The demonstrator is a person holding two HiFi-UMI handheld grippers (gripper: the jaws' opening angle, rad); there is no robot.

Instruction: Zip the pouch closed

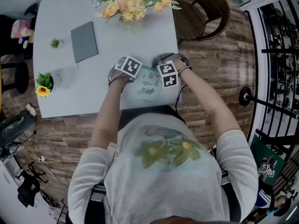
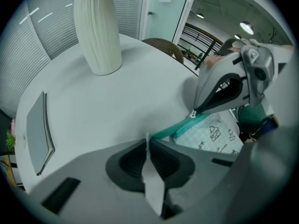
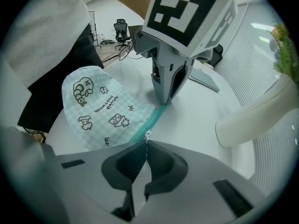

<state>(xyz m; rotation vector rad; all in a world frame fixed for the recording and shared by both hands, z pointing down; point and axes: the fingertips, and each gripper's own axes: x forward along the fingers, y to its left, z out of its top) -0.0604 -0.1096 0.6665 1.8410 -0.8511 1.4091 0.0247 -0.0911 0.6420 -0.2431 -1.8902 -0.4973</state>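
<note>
The left tool (image 2: pixel 147 141) pinches the pouch (image 2: pixel 212 134), the right tool (image 3: pixel 146 141) the zipper pull (image 3: pixel 147 136) at twelve o'clock; a sideways tug could slip it free.

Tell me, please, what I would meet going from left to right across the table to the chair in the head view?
Sunflower pot → small green sprig → grey notebook → left gripper → pouch → right gripper → wicker chair.
</note>
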